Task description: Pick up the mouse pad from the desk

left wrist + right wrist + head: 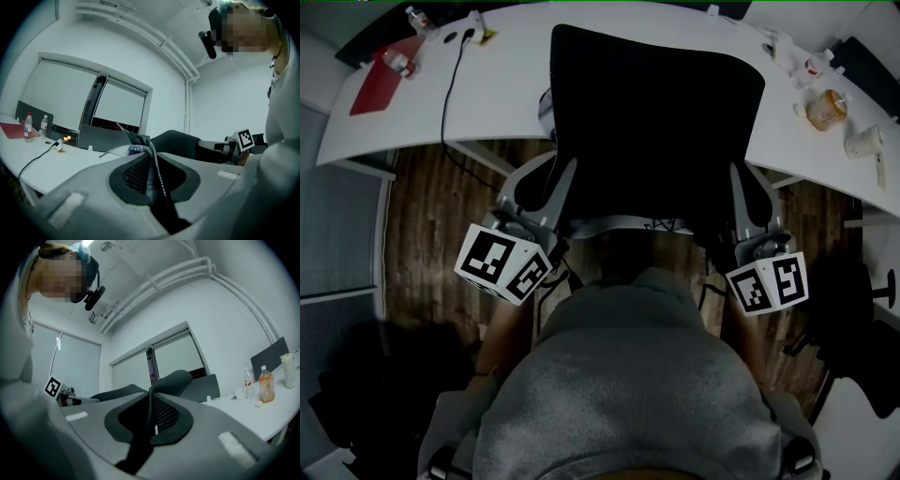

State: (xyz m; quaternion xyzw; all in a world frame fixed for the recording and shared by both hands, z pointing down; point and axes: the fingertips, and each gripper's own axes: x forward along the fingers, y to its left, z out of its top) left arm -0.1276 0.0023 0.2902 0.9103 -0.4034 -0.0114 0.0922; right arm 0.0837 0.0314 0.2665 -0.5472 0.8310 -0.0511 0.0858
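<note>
Mouse pad [656, 122]: a big black sheet with rounded corners, held up in front of the person, across the near edge of the white counter [516, 84]; whether its far edge touches the counter cannot be told.
Pad's direction: its near edge runs left to right between the two tongs, and the sheet reaches away from the person. It looks about as deep as wide, so the long axis cannot be told.
Pad's face: the left gripper view shows a blue and white print on the curled sheet; nothing on it can be read.
Counter, left end: a red sheet [382, 82], two clear bottles [398, 64] with labels too small to read, and a black cable [450, 84].
Left tongs [551, 187]: pressed together on the pad's near left corner, the thin stitched edge caught between the pads.
Left marker cube [502, 262]: black and white squares, no letters.
Right tongs [741, 197]: pinching the near right corner, the dark sheet standing edge-on between the pads.
Right marker cube [767, 283]: the same kind of pattern.
Counter, right end: an orange drink bottle [825, 110] on its side and a white cup [864, 141], print unreadable.
</note>
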